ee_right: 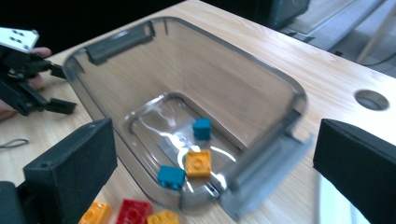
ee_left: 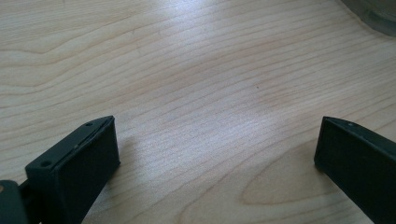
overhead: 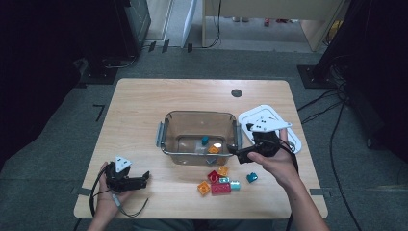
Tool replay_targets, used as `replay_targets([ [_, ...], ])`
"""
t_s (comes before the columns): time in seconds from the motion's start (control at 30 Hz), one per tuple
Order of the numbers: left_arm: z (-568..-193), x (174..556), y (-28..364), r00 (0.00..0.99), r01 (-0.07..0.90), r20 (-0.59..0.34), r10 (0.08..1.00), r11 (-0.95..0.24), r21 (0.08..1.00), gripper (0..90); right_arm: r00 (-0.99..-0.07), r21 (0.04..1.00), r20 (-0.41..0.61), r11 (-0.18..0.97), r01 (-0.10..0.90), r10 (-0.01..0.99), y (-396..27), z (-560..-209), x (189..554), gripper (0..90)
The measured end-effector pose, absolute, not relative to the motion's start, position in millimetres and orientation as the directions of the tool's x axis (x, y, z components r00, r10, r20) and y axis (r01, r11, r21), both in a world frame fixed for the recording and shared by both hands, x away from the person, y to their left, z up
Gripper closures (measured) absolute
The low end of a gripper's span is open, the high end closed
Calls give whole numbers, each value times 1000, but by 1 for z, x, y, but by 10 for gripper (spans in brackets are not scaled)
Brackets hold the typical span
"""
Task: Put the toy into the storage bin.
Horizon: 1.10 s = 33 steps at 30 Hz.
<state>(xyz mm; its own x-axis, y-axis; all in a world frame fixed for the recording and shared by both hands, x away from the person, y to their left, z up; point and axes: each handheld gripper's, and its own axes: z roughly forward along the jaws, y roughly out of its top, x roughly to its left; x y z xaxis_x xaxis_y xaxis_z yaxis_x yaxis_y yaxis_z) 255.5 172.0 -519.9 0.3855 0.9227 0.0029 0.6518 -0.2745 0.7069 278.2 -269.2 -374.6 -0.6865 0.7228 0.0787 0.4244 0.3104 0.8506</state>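
At the near edge of the table (overhead: 144, 96), the left gripper (overhead: 144, 180) rests w/ jaws wide open, nothing btw them. A bit farther, loose bricks (overhead: 219, 183) lie in front of the clear box (overhead: 166, 126). The right gripper (overhead: 235, 153) is at the box's right side, jaws wide open & empty. Inside the box: two teal bricks (ee_right: 201, 128) & an orange brick (ee_right: 197, 164). Past it, a white lid (overhead: 250, 115). No writing can be read.
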Motion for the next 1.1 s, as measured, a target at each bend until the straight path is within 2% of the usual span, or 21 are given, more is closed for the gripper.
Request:
replay_targets([
  [0.43, -520, 255, 172, 386, 652, 4, 922, -276, 706, 0, -637, 850, 91, 273, 451, 766, -315, -399, 259, 0],
  [0.77, -520, 255, 172, 386, 652, 4, 922, -276, 706, 0, -640, 832, 99, 290, 474, 762, -334, -426, 248, 6],
  [1.1, -520, 255, 172, 385, 652, 5, 923, -276, 706, 0, -675, 819, 60, 351, 454, 735, -337, -460, 237, 230],
])
